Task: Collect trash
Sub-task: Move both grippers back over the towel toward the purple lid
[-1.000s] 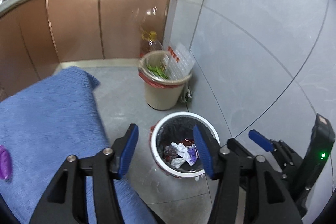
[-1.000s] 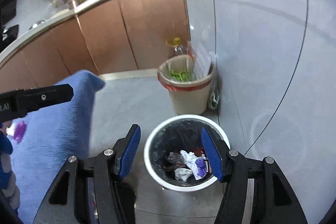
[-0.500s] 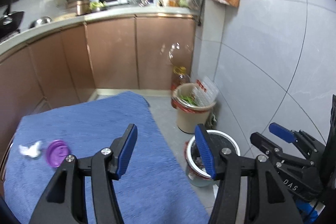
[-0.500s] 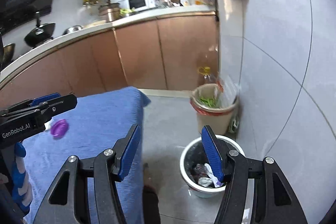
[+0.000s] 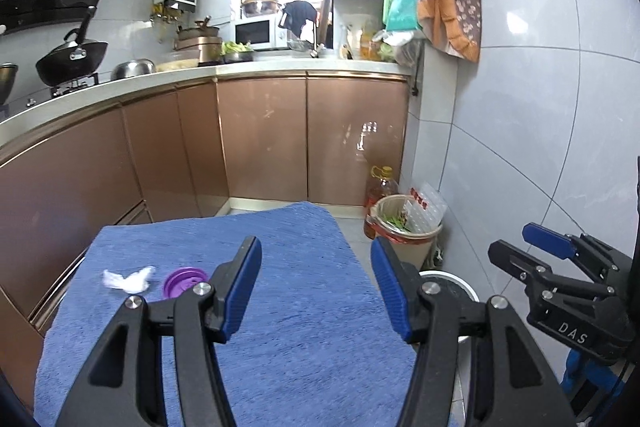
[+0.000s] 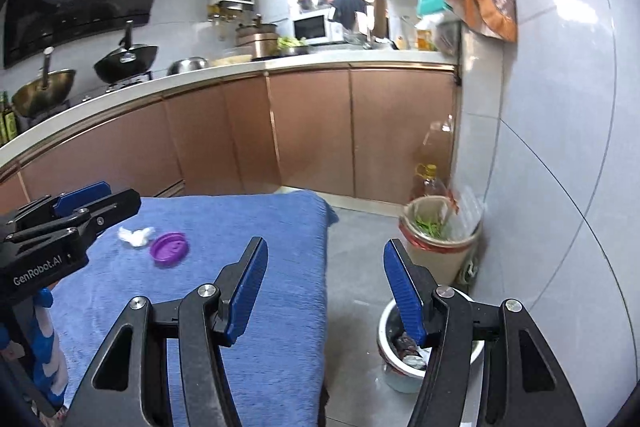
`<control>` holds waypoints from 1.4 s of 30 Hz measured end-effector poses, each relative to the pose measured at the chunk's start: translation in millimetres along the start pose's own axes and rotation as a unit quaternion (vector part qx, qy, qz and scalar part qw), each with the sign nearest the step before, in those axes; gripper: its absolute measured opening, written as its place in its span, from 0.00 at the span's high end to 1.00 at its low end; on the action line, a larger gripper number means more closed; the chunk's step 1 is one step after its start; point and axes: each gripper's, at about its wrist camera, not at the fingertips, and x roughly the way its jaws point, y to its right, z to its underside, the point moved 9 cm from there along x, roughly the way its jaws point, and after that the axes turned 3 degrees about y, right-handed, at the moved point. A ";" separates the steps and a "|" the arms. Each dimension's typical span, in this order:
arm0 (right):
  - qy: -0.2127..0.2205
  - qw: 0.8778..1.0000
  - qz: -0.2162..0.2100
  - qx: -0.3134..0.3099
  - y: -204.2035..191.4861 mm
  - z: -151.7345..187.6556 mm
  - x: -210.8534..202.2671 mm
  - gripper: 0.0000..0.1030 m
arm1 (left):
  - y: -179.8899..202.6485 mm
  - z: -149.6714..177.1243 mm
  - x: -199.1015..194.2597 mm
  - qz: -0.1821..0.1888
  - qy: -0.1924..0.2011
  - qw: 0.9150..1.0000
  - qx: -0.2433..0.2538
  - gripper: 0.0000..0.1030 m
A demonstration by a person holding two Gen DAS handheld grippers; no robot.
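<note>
Blue cloth (image 5: pixel 304 307) fills your view now, where a second ago both cameras looked straight down into the white bin (image 6: pixel 390 323) on the floor. You have lifted both tongs away from it and swung them back over the table. Your left tongs (image 5: pixel 316 287) and right tongs (image 6: pixel 324 287) both stand apart with nothing between the pads, so whatever you carried is likely in the bin already. Two pieces are left on the cloth: a crumpled white tissue (image 5: pixel 128 279) and, just beside it, a purple lid (image 5: pixel 182 281), both toward the far left. The beige bin (image 6: pixel 440 243) by the wall is farther off.
</note>
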 end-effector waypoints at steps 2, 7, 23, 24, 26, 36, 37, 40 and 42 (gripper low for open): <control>0.002 1.000 -0.007 -0.007 -9.3 -2.4 -3.6 0.42 | -2.2 -0.5 -4.2 -0.006 0.004 1.000 -0.001 0.46; 0.005 1.000 -0.023 -0.019 -25.9 -4.2 -10.0 0.42 | -11.5 0.4 -16.1 -0.016 0.011 1.000 -0.004 0.46; -0.017 0.991 -0.122 -0.047 -93.3 -4.9 18.0 0.42 | -95.4 22.1 -16.6 -0.061 -0.019 0.997 -0.043 0.46; -0.022 0.990 -0.130 -0.048 -99.7 -4.1 24.8 0.42 | -114.2 27.4 -11.0 -0.071 -0.028 0.996 -0.050 0.46; -0.035 0.987 -0.150 -0.051 -114.6 -1.7 42.8 0.42 | -139.8 35.7 -2.3 -0.084 -0.042 0.994 -0.060 0.46; -0.102 0.969 -0.217 -0.062 -180.0 16.0 149.3 0.50 | -283.6 115.6 70.3 -0.122 -0.151 0.965 -0.177 0.47; -0.112 0.966 -0.225 -0.062 -187.9 19.6 161.7 0.53 | -293.6 124.6 80.5 -0.118 -0.161 0.961 -0.193 0.47; -0.148 0.957 -0.241 -0.056 -208.9 36.1 203.5 0.57 | -315.2 141.9 107.7 -0.108 -0.178 0.953 -0.223 0.47; -0.168 0.953 -0.245 -0.055 -219.5 46.4 227.4 0.59 | -323.3 146.6 121.9 -0.100 -0.183 0.949 -0.236 0.47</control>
